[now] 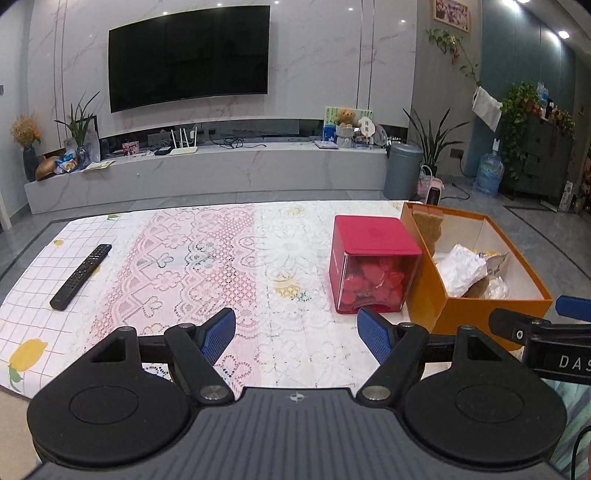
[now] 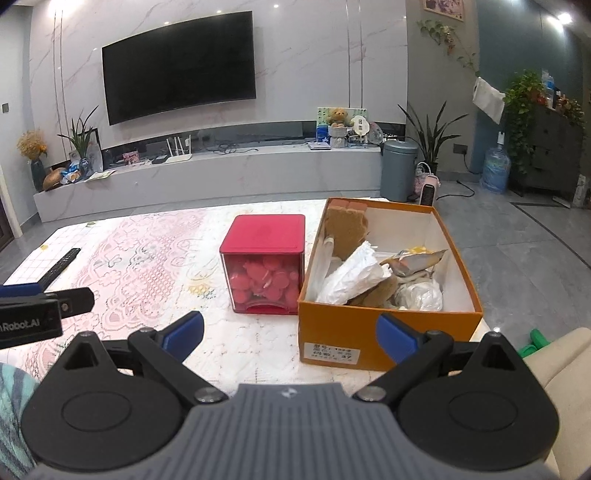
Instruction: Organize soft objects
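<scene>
Both held low over bench (image 1: 207, 258), empty: left gripper (image 1: 295, 334) spread wide, right gripper (image 2: 290, 336) likewise. Beyond, soft items (image 2: 369, 277) piled inside orange shoebox (image 2: 388, 332), beside red cube box (image 2: 266, 266). Fits packing finished or unpacking ahead; undecidable.

Bright, even indoor light from ceiling spotlights (image 1: 563, 34) along the top of the frame; sharp focus, edges bowed by fisheye
</scene>
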Action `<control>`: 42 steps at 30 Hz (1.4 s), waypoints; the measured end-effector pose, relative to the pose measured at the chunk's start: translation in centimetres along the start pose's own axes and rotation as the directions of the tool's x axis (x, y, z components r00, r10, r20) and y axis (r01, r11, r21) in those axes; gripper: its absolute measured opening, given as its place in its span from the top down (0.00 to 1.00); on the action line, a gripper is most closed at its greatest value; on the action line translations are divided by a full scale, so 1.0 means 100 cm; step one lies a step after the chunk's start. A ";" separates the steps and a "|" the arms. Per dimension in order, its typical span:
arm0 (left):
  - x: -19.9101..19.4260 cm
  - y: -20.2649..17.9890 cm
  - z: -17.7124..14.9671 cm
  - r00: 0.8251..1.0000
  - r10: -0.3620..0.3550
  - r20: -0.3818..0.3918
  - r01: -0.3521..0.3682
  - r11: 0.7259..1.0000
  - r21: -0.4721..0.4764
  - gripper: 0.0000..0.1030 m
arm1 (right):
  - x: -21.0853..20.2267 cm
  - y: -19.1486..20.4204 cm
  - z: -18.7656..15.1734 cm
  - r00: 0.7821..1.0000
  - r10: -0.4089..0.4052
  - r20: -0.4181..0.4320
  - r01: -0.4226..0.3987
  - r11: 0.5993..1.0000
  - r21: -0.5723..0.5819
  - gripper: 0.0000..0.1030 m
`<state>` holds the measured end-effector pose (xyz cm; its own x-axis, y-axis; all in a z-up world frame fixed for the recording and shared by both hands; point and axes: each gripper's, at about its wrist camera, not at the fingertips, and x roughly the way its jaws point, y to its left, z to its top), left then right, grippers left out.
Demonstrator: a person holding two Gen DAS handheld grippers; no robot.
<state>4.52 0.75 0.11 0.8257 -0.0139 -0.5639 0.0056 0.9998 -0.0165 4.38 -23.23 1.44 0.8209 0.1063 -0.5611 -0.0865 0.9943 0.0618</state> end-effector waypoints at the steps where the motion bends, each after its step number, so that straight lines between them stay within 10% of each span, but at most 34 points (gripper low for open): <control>1: 0.000 -0.002 -0.002 1.000 0.004 -0.002 -0.004 1.000 0.001 0.14 | 0.000 -0.001 0.000 1.000 -0.001 0.000 0.001 1.000 0.001 0.05; 42: -0.001 -0.009 -0.003 0.998 0.039 -0.052 -0.038 0.999 0.022 0.14 | 0.011 -0.005 -0.007 1.000 0.013 -0.028 -0.013 1.000 -0.010 0.05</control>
<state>4.30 -0.19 -0.10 0.7947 0.0249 -0.6064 -0.0138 0.9996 0.0229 4.96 -23.58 0.19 0.8034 0.1193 -0.5834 -0.1033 0.9928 0.0607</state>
